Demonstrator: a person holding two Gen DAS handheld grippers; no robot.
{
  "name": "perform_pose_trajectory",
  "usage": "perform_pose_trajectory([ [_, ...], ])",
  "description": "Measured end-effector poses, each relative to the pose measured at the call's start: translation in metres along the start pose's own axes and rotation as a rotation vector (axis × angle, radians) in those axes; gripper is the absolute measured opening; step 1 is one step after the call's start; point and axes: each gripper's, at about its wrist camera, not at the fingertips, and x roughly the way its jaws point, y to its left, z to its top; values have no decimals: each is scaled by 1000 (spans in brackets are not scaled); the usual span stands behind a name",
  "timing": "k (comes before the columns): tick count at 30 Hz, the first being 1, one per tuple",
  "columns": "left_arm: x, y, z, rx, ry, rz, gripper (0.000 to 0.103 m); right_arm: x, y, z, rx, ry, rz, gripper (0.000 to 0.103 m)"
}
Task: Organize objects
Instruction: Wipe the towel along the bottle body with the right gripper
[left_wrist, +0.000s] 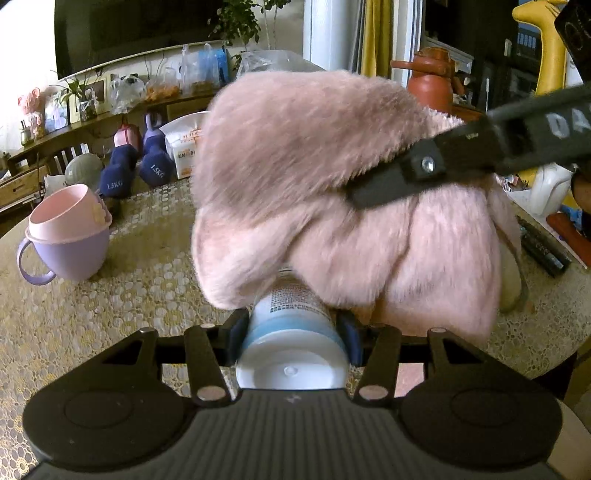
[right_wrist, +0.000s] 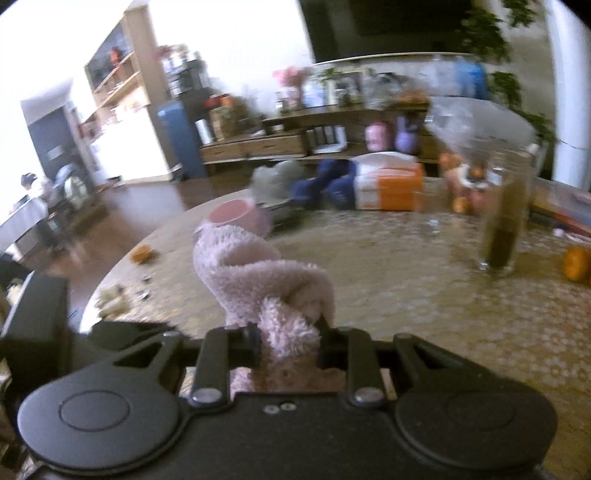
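Note:
My left gripper (left_wrist: 291, 325) is shut on a white bottle (left_wrist: 291, 354) with a blue band, its blue pads (left_wrist: 236, 332) pressing on both sides. The bottle's far end is hidden under a pink fluffy cloth item (left_wrist: 295, 155) that fills the middle of the left wrist view. One black finger (left_wrist: 424, 173) of my right gripper reaches in from the right and lies on the fluff. In the blurred right wrist view, my right gripper (right_wrist: 288, 339) is shut on an edge of the pink fluffy item (right_wrist: 258, 273), which curls up above the jaws.
A pink cup stacked in a purple cup (left_wrist: 70, 236) stands on the left of the lace-covered round table (left_wrist: 147, 288). Blue dumbbells (left_wrist: 133, 173) and a tissue pack (right_wrist: 388, 184) lie at the far edge. A tall glass (right_wrist: 506, 221), an orange (right_wrist: 576, 262) and black markers (left_wrist: 543, 247) are to the right.

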Motion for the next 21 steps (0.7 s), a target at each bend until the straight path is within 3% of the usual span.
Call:
perform_pose_trajectory([
  [8,1,-2,0,15,4,7,52,19,20,-4,-61,52,56,25],
  [21,3,2,-3,-11,20,-5,51,51,-1,-10,-23,87,-60,25],
])
